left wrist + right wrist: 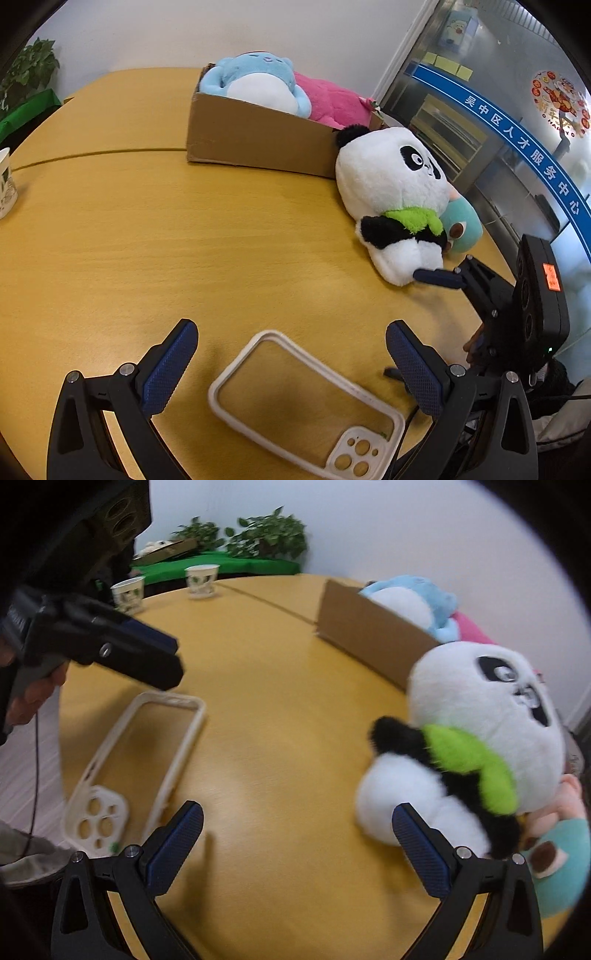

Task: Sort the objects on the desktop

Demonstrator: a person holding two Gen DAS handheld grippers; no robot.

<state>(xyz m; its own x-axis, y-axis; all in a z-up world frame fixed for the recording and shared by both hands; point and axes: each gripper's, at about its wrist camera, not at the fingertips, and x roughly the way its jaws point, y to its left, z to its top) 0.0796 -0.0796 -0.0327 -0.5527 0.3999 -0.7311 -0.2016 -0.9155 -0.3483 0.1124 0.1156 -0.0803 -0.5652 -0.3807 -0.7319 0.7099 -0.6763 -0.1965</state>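
A white phone case (pixel 306 406) lies flat on the yellow table (pixel 184 240), right between the fingers of my open left gripper (pixel 291 369). It also shows in the right wrist view (pixel 147 760), under the left gripper (pixel 162 657). A panda plush with a green scarf (pixel 391 199) lies on its side by a cardboard box (pixel 258 140). My right gripper (pixel 297 843) is open and empty, its right finger close to the panda's (pixel 476 738) lower body. In the left wrist view, one finger of the right gripper (pixel 439 277) reaches the panda's foot.
The box holds a blue plush (pixel 255 81) and a pink plush (pixel 332 99). A teal plush (pixel 461 225) lies behind the panda. Two paper cups (pixel 201 579) stand at the far table edge, with green plants (pixel 266 535) behind. A glass wall is on the right.
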